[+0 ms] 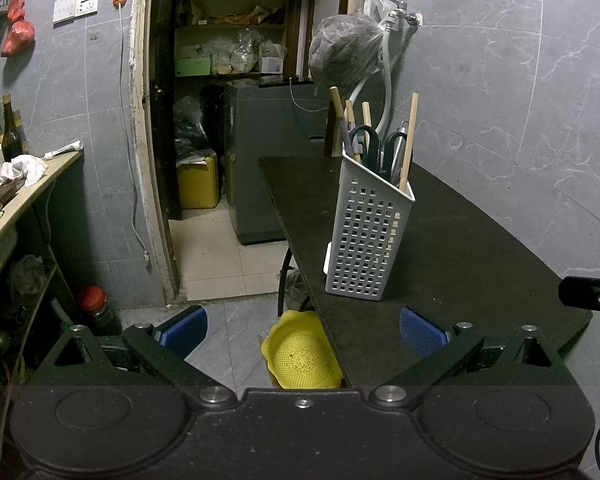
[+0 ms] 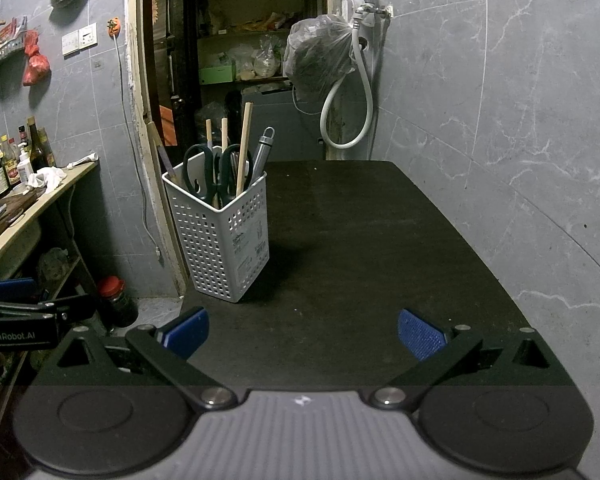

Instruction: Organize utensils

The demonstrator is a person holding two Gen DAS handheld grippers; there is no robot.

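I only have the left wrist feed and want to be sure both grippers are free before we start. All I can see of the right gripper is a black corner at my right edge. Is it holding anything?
Observer: No. The right gripper is open, with nothing between its blue pads, and it is over the near end of the black table.
Operator: Is there anything on the side of the white holder that faces away from me?
Observer: Yes. The white holder has a printed label stuck on the face turned toward the right gripper.
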